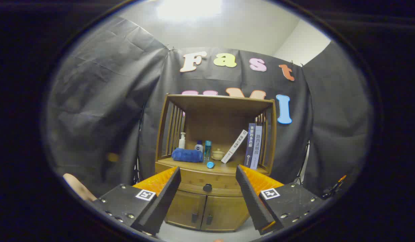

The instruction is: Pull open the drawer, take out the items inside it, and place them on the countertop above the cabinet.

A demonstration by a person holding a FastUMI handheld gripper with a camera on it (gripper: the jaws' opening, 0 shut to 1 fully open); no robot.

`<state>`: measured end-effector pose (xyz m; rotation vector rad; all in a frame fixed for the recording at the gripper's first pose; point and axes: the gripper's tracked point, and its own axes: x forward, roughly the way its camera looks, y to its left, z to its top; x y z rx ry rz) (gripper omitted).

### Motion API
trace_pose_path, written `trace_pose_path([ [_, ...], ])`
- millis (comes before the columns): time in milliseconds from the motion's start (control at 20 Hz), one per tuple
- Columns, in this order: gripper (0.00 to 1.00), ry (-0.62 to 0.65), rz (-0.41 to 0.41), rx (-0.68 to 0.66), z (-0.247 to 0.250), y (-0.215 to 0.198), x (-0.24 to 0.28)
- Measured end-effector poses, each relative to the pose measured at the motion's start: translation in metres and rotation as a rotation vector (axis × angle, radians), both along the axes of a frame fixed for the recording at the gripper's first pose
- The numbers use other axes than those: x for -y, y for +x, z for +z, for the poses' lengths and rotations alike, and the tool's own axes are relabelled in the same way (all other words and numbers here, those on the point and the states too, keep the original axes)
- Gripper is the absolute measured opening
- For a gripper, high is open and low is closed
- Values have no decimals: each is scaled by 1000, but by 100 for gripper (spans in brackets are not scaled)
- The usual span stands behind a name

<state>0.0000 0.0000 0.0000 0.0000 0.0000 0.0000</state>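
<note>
The gripper [207, 188] hangs in the air with its two fingers spread wide apart and nothing held between them; each finger tapers to a wedge-shaped tip, and each grey mounting block behind carries a small square black-and-white marker. Straight ahead, framed in the gap between the fingertips and some way beyond them, is the shut wooden drawer [207, 184] with its small round dark knob [207, 188]. The drawer front is a wide, low band of honey-brown wood with fine horizontal grooves, its long axis running side to side, its face turned squarely toward the gripper.

It belongs to a brown wooden cabinet [180, 208] with two closed doors below, each with a dark pull near the middle seam. Above the drawer is the smooth wooden countertop [227, 167], sheltered by a hutch with slatted sides and a flat top. On it, from the left, lie a rolled soft blue towel [187, 155], a white pump bottle [182, 140] behind it, a small white-and-blue bottle [199, 146], a tall clear teal bottle [207, 150], a squat beige lidded jar [218, 154] and a little blue round cap [210, 164] near the front edge. To the right, one white book [234, 147] leans slantwise against two upright books [253, 145].

A person's fingertip [78, 188] shows beside the left finger block.
</note>
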Motion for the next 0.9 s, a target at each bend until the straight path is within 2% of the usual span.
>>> trace_pose_path([
  [900, 98, 3, -8, 6, -7, 7, -3],
])
